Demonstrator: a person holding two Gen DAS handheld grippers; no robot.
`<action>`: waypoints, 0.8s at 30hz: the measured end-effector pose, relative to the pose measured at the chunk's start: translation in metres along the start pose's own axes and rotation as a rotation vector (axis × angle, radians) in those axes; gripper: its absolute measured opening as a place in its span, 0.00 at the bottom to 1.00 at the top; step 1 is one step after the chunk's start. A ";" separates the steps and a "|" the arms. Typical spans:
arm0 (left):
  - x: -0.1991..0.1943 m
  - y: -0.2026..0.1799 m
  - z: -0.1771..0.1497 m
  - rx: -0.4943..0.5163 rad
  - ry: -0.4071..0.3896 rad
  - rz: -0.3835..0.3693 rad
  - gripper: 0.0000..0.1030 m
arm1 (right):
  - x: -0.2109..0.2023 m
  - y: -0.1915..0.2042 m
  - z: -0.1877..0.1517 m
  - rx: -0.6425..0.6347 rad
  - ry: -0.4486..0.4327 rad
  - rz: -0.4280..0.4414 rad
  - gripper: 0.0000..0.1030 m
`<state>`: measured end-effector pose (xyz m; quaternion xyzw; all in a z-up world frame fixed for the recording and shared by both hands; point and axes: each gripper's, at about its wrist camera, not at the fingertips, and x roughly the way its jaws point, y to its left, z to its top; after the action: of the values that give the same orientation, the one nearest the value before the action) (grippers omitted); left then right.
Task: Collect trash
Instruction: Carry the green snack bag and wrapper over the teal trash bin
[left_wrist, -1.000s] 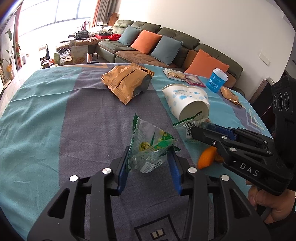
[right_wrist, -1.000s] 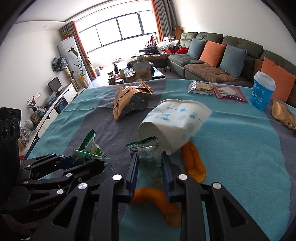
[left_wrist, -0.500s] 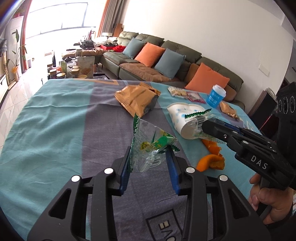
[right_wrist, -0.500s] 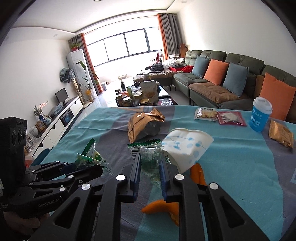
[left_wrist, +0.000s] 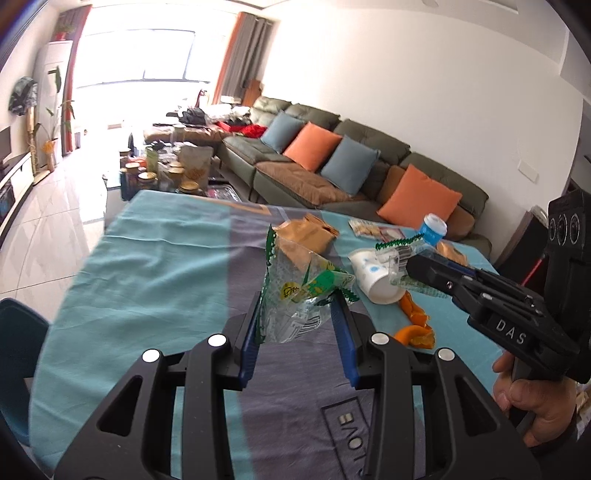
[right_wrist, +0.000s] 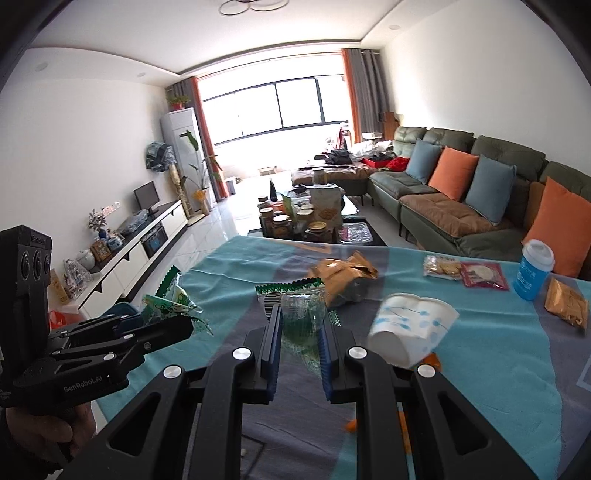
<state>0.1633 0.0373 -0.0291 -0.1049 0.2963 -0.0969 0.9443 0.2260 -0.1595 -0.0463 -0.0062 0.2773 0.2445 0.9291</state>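
Note:
My left gripper (left_wrist: 297, 308) is shut on a crumpled clear wrapper with green and yellow print (left_wrist: 295, 291), held well above the table. My right gripper (right_wrist: 298, 325) is shut on a second clear wrapper with a green zigzag edge (right_wrist: 301, 314), also lifted. Each gripper shows in the other view: the right one (left_wrist: 410, 264) with its wrapper (left_wrist: 397, 251), the left one (right_wrist: 184, 325) with its wrapper (right_wrist: 170, 301). A tipped white paper cup with blue dots (right_wrist: 412, 330) and orange peels (left_wrist: 413, 325) lie on the teal and grey tablecloth (left_wrist: 147, 277).
A brown paper bag (right_wrist: 343, 277), two snack packets (right_wrist: 461, 271), a blue lidded cup (right_wrist: 533, 273) and a small brown packet (right_wrist: 567, 306) lie on the far part of the table. A sofa with cushions (right_wrist: 461, 184) stands behind. A blue chair (left_wrist: 18, 343) is at the left edge.
Both grippers have risen and pulled back from the table, each carrying its wrapper. The cup, peels and bag now lie lower and farther away in both views.

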 end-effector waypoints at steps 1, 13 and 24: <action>-0.007 0.004 0.000 -0.004 -0.011 0.009 0.35 | 0.000 0.005 0.001 -0.007 -0.002 0.008 0.16; -0.100 0.068 -0.003 -0.103 -0.140 0.166 0.35 | 0.015 0.112 0.026 -0.157 -0.033 0.192 0.16; -0.171 0.138 -0.021 -0.205 -0.210 0.343 0.35 | 0.042 0.196 0.038 -0.246 -0.013 0.327 0.16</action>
<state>0.0299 0.2092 0.0113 -0.1580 0.2182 0.1072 0.9571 0.1867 0.0375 -0.0115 -0.0727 0.2367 0.4241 0.8711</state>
